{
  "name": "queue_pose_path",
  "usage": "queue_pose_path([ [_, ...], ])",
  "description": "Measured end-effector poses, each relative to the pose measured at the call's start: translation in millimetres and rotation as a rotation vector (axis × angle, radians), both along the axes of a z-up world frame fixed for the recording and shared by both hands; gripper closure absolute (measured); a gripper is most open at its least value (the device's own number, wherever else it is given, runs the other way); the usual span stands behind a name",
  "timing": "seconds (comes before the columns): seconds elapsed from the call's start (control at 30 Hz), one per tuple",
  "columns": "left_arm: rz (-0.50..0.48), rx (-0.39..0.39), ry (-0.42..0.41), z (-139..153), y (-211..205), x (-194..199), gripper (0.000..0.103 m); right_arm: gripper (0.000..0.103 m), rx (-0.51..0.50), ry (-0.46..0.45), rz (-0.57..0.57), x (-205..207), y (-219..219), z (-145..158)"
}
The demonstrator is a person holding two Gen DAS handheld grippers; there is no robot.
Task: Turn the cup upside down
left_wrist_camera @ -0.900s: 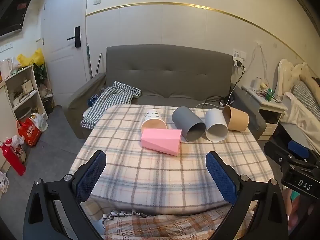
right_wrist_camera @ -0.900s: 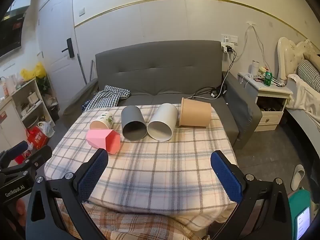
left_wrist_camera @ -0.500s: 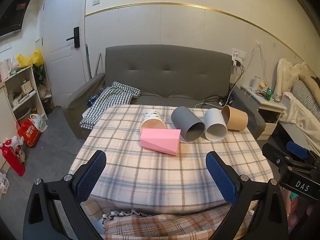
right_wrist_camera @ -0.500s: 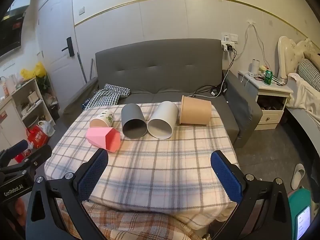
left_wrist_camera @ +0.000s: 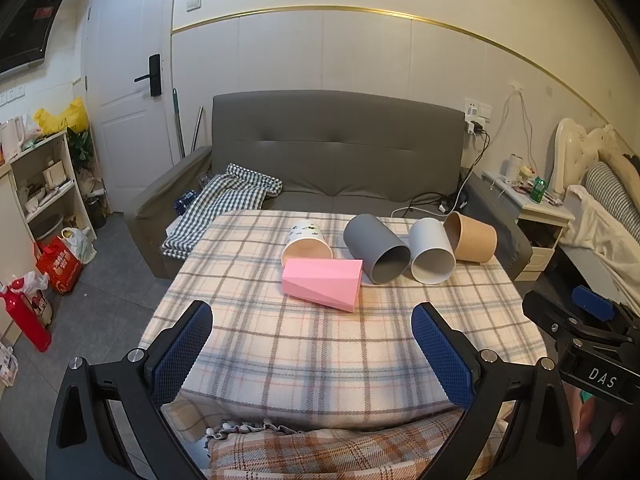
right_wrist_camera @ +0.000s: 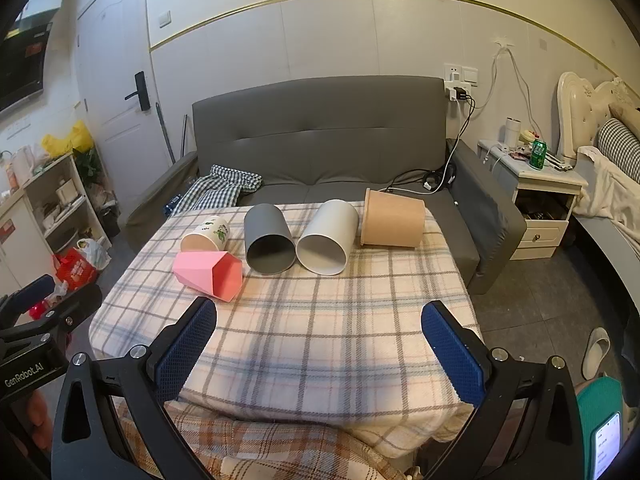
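On the plaid-covered worktop [left_wrist_camera: 328,344], five cups lie on their sides: pink cup [left_wrist_camera: 322,284] nearest, then floral cup [left_wrist_camera: 306,238], dark grey cup [left_wrist_camera: 376,254], pale grey cup [left_wrist_camera: 431,255] and tan cup [left_wrist_camera: 472,237]. Both left gripper [left_wrist_camera: 312,354] and right gripper [right_wrist_camera: 320,354] hover with fingers spread, grasping nothing.

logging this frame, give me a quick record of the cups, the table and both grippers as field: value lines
cups: five, all on their sides
row: printed cup, dark grey cup, light grey cup, brown cup
nearest: pink cup, in front of the printed cup
surface: table with plaid cloth
left gripper: open, empty, short of the cups
right gripper: open, empty, short of the cups
flipped: none yet
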State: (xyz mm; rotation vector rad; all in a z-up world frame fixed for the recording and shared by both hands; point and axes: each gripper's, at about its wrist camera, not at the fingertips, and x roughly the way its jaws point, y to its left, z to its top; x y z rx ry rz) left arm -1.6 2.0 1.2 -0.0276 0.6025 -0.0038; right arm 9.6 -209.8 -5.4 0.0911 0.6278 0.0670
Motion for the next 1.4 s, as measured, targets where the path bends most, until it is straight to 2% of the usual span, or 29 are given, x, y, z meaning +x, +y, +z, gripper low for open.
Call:
queue_pose_path([
  [1.4,0.006,0.004,-0.004,8.8,0.1,0.4,0.0,0.0,-0.003,0.006,0.008,1.5,2.7,-0.8],
])
